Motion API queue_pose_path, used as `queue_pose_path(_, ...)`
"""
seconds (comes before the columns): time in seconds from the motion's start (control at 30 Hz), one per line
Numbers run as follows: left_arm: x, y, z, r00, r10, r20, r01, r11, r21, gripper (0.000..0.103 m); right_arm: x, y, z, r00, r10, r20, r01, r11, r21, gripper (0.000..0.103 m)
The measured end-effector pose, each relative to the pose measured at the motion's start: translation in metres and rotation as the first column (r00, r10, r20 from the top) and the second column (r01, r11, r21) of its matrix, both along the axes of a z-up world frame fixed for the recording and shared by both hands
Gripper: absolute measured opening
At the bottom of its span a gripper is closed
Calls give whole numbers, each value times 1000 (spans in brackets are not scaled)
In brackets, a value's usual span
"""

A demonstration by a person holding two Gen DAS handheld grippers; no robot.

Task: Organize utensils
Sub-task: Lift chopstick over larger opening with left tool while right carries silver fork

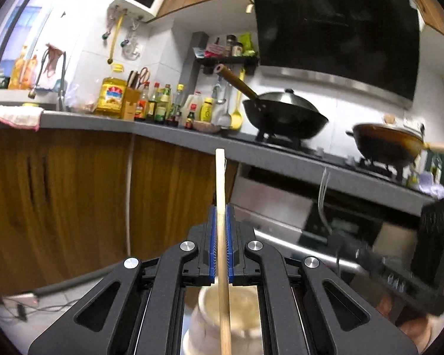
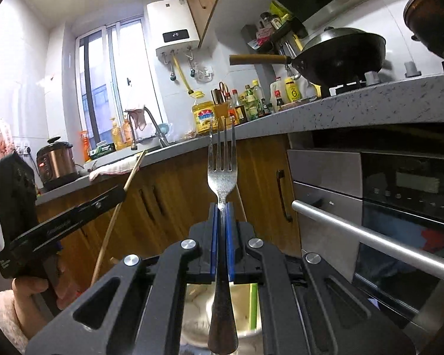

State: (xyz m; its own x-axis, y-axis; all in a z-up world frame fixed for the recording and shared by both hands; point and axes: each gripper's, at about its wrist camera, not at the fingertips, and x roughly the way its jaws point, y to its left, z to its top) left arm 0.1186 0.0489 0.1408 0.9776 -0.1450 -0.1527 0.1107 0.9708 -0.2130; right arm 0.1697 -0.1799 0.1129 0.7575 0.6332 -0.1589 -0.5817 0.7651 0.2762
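Gripping a wooden chopstick [image 1: 222, 236], the left hand-held gripper [image 1: 221, 216] is clamped shut; the right hand-held gripper [image 2: 221, 216] pinches a metal fork [image 2: 222, 177], tines up. Both hang above a pale ceramic holder [image 1: 210, 319]. A water heater [image 2: 174, 23] displays "29".

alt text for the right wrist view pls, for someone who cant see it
The right claw is shut on a metal fork, tines pointing up, above a pale jar. To the left, the left claw holds a wooden chopstick; behind are a kitchen counter and oven.
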Motion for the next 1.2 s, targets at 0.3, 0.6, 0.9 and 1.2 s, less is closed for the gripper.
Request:
queue_pose_path(0.3,40,-1,-4,998,-1,64,4,999,-40,6,24,8,-22,999,-38,-11,38,999,-3,5)
queue_pose_path(0.6,49,6,-19,995,27,91,-19,997,-81,6,24,14,-38,998,-61,1,61,998,-30,5)
queue_pose_path(0.9,36,6,-31,997,2,75,2,998,-58,6,22,8,-50,998,-56,-32,55,998,-37,5)
queue_pose_path(1.2,-5,7,-48,999,7,31,-7,1000,7,6,0,-7,-63,998,-59,-33,57,997,-56,5)
